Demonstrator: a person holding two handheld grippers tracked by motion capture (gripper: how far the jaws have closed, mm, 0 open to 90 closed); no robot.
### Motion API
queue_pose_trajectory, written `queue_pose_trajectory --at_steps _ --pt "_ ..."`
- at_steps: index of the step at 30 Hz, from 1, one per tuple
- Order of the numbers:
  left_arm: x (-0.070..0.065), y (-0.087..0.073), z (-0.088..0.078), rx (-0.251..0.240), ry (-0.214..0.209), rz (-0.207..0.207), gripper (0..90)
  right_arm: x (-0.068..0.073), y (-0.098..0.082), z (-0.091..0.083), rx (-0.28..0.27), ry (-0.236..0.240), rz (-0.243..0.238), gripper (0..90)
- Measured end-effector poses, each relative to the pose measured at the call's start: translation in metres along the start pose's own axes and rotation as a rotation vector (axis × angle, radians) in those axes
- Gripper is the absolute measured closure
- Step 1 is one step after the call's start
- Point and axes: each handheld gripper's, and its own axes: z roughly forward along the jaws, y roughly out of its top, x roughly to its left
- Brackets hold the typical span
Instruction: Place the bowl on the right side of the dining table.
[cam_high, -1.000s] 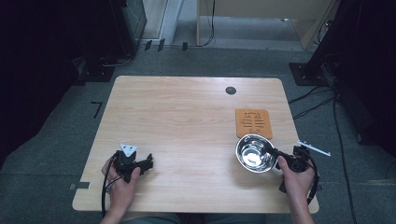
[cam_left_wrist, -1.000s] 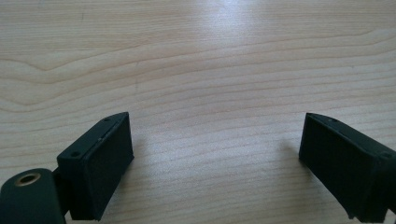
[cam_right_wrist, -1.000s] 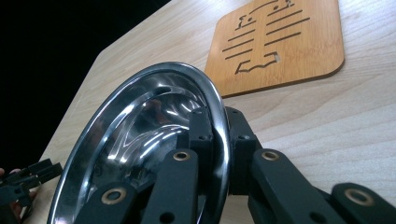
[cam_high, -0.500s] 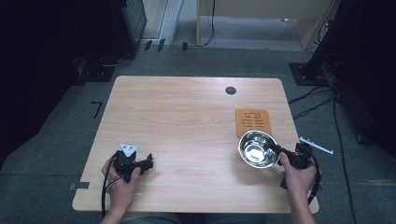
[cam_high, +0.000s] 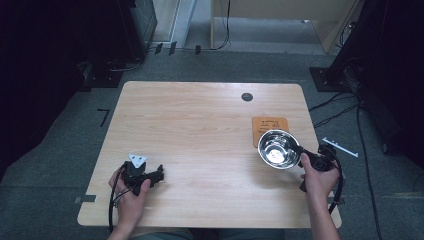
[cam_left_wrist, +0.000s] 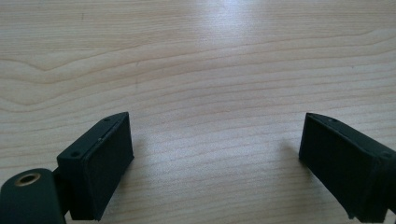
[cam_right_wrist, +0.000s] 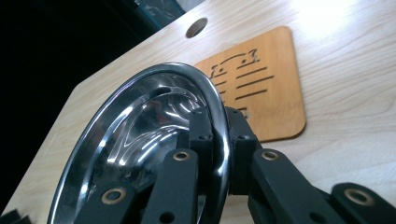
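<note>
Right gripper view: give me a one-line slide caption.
Right gripper clamps the rim of a steel bowl, lifted and tilted above the table beside a slotted wooden trivet.

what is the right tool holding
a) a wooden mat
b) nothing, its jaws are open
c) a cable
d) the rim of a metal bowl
d: in the right gripper view the right tool has one jaw inside and one outside the rim of the shiny metal bowl, pinching it; the wooden mat lies flat on the table beyond it.
</note>
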Motion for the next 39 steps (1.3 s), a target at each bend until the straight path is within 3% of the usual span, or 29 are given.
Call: queue_pose_trajectory --at_steps 12,19,25,39 --pt "0.0 0.0 0.0 0.0 0.0 0.0 9.4 -0.011 0.005 0.02 -0.014 -0.077 0.041 84.6" --pt "0.0 0.0 0.0 0.0 0.0 0.0 9.4 -0.02 0.01 0.028 -0.048 -0.127 0.071 84.6" --pt "0.0 0.0 0.0 0.0 0.0 -0.001 9.4 -0.024 0.011 0.038 -0.053 -0.147 0.108 84.6" --pt "0.0 0.0 0.0 0.0 0.001 0.001 9.4 -0.016 0.016 0.066 -0.06 -0.214 0.126 84.6"
